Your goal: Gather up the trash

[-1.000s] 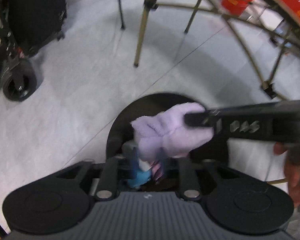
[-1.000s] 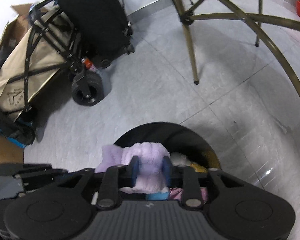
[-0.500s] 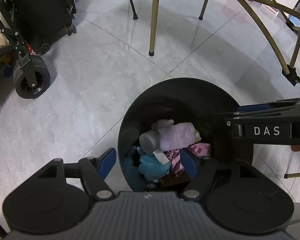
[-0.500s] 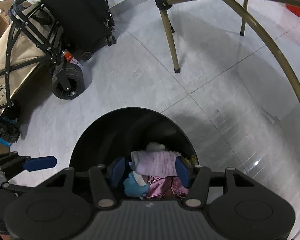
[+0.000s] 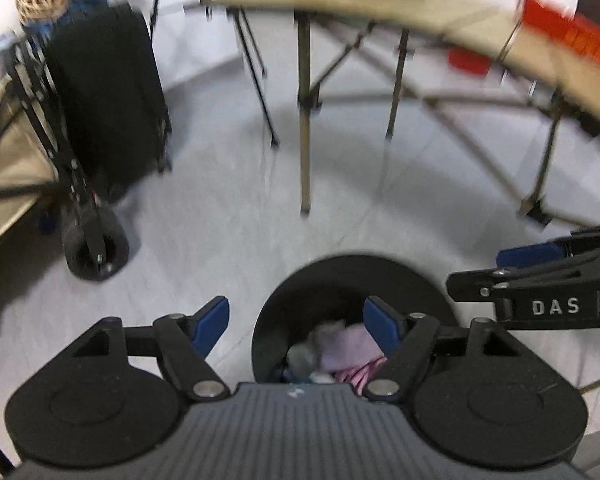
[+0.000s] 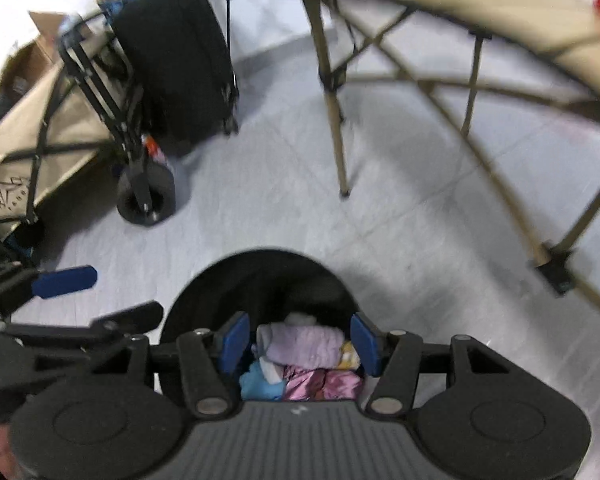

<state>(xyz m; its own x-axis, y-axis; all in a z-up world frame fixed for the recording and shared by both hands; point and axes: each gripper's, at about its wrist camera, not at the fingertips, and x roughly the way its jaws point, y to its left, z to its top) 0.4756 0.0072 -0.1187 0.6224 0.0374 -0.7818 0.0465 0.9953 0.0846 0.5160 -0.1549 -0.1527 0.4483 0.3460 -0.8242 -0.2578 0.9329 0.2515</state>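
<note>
A black round trash bin (image 5: 356,272) stands on the grey floor, also low in the right wrist view (image 6: 260,268). Inside it lies a lilac fluffy cloth (image 5: 348,346) (image 6: 304,346) on top of pink, blue and yellow scraps. My left gripper (image 5: 296,316) hangs above the bin's left rim. Its jaws are opening, with nothing between them. My right gripper (image 6: 298,330) hovers open over the bin's mouth, well above the cloth and not touching it. Each gripper shows in the other's view, the right one (image 5: 500,270) at the right edge and the left one (image 6: 108,298) at the left.
A black suitcase (image 5: 108,92) and a folding wagon with a black wheel (image 5: 94,252) stand at the left. Beyond the bin rise the legs (image 5: 306,120) of a folding table, with a red box (image 5: 572,32) on its top. Grey floor surrounds the bin.
A second ago both grippers held the lilac cloth over the bin. They opened and it dropped in. Both grippers have since risen and tilted up, so the bin looks smaller.
</note>
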